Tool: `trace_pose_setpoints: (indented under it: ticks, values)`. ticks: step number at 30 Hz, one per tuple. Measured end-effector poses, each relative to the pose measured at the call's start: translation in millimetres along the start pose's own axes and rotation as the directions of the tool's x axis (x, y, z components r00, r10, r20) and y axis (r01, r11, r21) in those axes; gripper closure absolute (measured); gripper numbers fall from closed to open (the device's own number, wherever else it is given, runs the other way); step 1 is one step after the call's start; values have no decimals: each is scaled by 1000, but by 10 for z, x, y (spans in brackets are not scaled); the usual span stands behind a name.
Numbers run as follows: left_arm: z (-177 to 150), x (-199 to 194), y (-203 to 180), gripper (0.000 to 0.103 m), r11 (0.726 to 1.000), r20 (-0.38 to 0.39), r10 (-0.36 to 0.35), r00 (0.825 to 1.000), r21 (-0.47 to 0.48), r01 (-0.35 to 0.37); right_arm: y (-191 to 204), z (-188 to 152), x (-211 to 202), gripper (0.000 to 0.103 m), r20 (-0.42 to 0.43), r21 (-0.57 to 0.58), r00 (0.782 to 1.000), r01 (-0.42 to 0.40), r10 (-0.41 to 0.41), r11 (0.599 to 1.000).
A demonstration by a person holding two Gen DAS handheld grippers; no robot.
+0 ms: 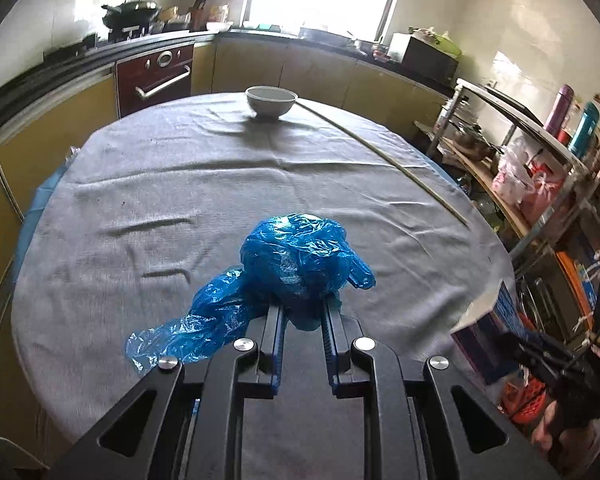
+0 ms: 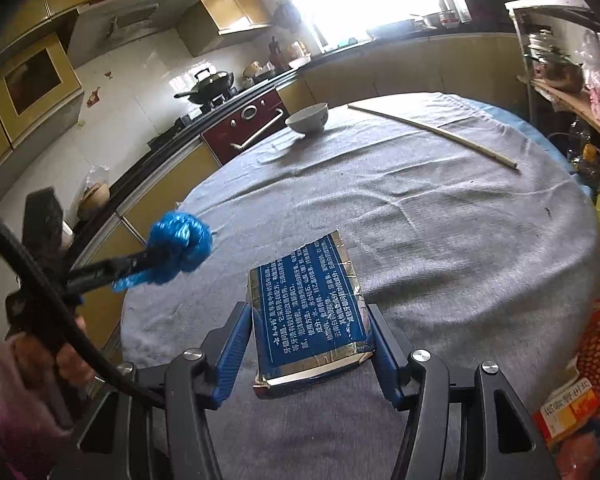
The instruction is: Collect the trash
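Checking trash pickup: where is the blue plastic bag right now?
The blue plastic bag is clamped in the left tongs, lifted above the grey tablecloth; in the right wrist view it hangs left of the blue box.

Round table w/ wrinkled grey cloth cover [image 1: 220, 184], blue under-layer [image 1: 46, 192] peeking out at the rim approx 9 o'clock in left wrist view. Directly on cloth: small white ceramic bowl [image 1: 271, 101], upright, near far edge at 12 o'clock; long thin pale stick [image 1: 384, 156] lying flat from beside bowl out toward 3 o'clock.
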State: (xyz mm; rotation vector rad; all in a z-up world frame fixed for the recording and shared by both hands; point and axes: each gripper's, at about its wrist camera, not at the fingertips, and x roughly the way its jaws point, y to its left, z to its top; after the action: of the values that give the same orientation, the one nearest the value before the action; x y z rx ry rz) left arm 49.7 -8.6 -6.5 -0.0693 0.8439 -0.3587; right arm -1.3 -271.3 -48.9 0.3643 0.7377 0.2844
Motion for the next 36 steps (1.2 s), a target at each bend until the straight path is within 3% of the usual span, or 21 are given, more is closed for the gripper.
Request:
trace_pose_setpoints:
  ticks: [5,12,24,36]
  values:
    - [-147,-177,-273,85,999,43,20,999,35,-21,21,-76,-200,43,40,5,999,1,-2,1000]
    - [-335,-318,-548,85,998,48,21,999,56,-24,16,-215,-447,43,82,11,997,-3,2,1000]
    - [-419,-667,-823,85,995,106,31,994,92,-40,-44,-334,-977,43,181,25,983,-11,6,1000]
    - [-411,-592,-1109,84,990,96,6,995,140,-19,-282,-403,-1223,43,217,72,976,14,-30,997]
